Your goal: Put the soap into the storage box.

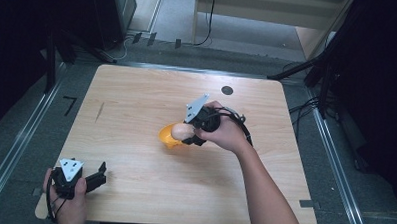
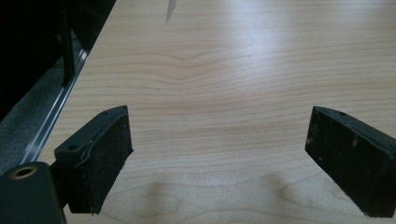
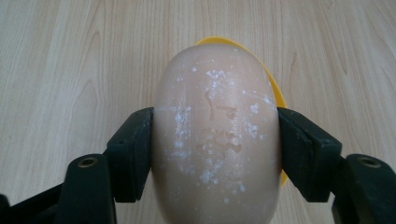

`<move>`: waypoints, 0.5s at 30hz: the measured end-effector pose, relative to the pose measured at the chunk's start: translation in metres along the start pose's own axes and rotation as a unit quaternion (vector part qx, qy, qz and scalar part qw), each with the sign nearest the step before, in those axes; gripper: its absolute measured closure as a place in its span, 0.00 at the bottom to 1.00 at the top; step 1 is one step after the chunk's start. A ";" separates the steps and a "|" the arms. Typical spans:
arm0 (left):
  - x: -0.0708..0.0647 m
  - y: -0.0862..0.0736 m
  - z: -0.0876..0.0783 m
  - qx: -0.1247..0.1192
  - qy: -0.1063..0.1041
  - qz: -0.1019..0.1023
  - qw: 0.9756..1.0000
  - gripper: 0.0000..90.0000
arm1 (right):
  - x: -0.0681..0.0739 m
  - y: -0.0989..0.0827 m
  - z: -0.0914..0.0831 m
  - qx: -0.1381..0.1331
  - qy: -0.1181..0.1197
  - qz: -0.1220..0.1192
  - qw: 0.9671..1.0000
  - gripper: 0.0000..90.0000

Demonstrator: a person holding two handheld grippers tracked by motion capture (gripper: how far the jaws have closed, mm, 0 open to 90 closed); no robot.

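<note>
High view, nearest edge first: left tool (image 1: 98,174) low at the near-left corner of the pale wood-grain desk (image 1: 136,110), held in a hand (image 1: 69,202), grey three-cornered plate on top, jaws spread wide with nothing between them. Left gripper view: same left tool (image 2: 219,154), two black padded jaws far apart over bare wood, faint shadows beneath each, desk edge and a metal rail off to the left.

Farther in, near the desk's middle: right tool (image 1: 185,136) gripped by the other hand (image 1: 226,133), forearm reaching in from the bottom right, black cable looping behind the wrist. Right gripper view: right tool (image 3: 215,154) clamped on a smooth beige egg-shaped object (image 3: 217,140), one pad pressed to each flank, whitish flecks across its surface. Behind and under that egg shape, a yellow cup-like plastic piece (image 3: 273,88), just a curved rim visible; contact between the two hard to judge. High view again: beige egg (image 1: 178,132) against the yellow piece (image 1: 165,137), both close above or on the wood.

Far side: small dark round mark (image 1: 227,90) near the back edge.
</note>
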State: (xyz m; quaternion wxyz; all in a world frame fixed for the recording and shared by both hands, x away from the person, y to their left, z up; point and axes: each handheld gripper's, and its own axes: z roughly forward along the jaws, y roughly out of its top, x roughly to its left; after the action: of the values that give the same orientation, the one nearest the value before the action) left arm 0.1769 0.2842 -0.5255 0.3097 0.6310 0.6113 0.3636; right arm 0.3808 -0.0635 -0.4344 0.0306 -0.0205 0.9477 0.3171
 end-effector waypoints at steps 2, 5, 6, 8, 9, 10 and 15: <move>0.000 0.000 0.000 0.000 -0.001 0.000 1.000 0.08 | -0.003 0.002 0.003 0.008 0.003 -0.007 1.000 0.37; 0.000 0.000 0.000 0.000 -0.001 0.000 1.000 0.08 | -0.006 0.003 0.008 0.009 0.011 -0.014 1.000 0.37; 0.000 0.000 0.000 0.000 -0.001 0.000 1.000 0.08 | -0.007 0.003 0.010 0.009 0.013 -0.013 1.000 0.37; 0.000 0.000 0.000 0.000 -0.001 -0.001 1.000 0.08 | -0.011 0.004 0.014 0.011 0.018 -0.014 1.000 0.37; 0.000 0.000 0.000 0.000 -0.001 0.000 1.000 0.08 | -0.012 0.004 0.016 0.012 0.019 -0.009 1.000 0.37; 0.000 0.000 0.000 0.000 -0.002 -0.001 1.000 0.08 | -0.016 0.004 0.021 0.012 0.026 -0.009 1.000 0.37; 0.000 0.000 0.000 0.000 -0.002 0.000 1.000 0.08 | -0.022 0.003 0.027 0.020 0.033 -0.008 0.999 0.37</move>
State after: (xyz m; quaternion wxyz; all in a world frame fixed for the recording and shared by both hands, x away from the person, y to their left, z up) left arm 0.1769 0.2843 -0.5254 0.3108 0.6318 0.6104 0.3628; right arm 0.4034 -0.0443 -0.4522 0.0021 -0.0384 0.9541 0.2969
